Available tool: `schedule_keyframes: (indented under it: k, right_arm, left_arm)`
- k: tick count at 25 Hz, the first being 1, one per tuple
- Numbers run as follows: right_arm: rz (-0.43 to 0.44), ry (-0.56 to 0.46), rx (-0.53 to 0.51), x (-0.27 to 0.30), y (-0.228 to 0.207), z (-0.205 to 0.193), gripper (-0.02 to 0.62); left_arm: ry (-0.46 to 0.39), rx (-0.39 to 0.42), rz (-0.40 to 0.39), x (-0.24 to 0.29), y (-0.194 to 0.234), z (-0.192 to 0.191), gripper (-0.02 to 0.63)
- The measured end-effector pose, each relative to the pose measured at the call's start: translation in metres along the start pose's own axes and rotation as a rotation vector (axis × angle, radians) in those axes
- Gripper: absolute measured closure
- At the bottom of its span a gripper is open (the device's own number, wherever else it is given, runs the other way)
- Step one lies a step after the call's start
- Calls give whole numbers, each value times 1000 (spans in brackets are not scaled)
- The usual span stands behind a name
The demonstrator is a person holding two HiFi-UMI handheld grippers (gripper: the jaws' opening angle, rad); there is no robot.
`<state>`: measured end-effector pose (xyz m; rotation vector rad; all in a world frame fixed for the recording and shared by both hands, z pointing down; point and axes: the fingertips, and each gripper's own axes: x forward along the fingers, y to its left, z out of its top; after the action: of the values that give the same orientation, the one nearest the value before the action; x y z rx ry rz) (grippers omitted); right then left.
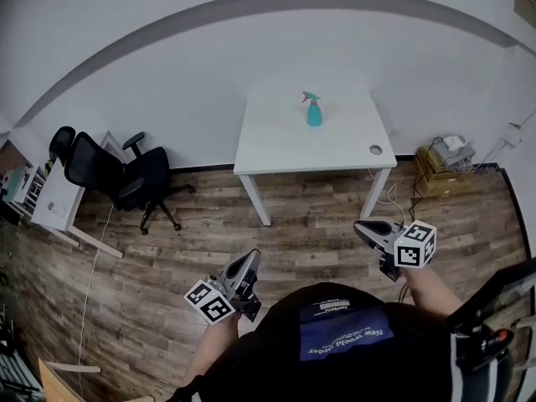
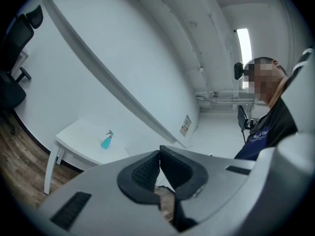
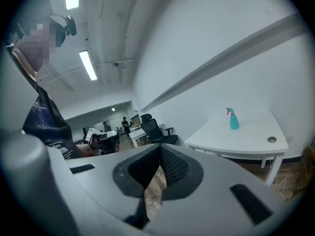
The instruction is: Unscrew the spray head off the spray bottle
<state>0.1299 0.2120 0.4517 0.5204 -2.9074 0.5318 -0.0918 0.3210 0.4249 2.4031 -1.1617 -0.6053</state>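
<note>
Approach stage. The person is facing the white table [image 1: 276,145] at upper centre, well apart from it. The spray bottle [image 1: 314,110] is standing upright on its far half. Low in the frame, the left gripper [image 1: 252,257] and right gripper [image 1: 360,225] are keeping their jaws together on nothing. Both probably need opening on arrival, one to steady the body and one to turn the spray head [image 1: 310,97]. At left, on the wood floor [image 1: 167,258], a black office chair [image 1: 126,174] is standing.

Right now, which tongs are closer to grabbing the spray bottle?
Right, but barely: the right tongs sit slightly nearer the spray bottle than the left tongs. Both are shut, empty and far off.
</note>
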Motion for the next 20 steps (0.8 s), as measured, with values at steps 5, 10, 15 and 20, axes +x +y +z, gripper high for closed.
schedule_keyframes:
  k: [5,10,15,20]
  right_arm:
    - [61,-14,-38,-9,-64,42,598]
    - [88,-26,-30,-25,-126,64,598]
    - [98,-45,-21,-31,-164,74,598]
    - [73,-44,6,-31,-192,73,598]
  left_arm:
    - [-27,40,44,67,0,1,614]
    - [-24,51,48,135,-2,-5,614]
    - [12,46,58,175,9,-10,614]
    - [34,31,32,206,27,-10,614]
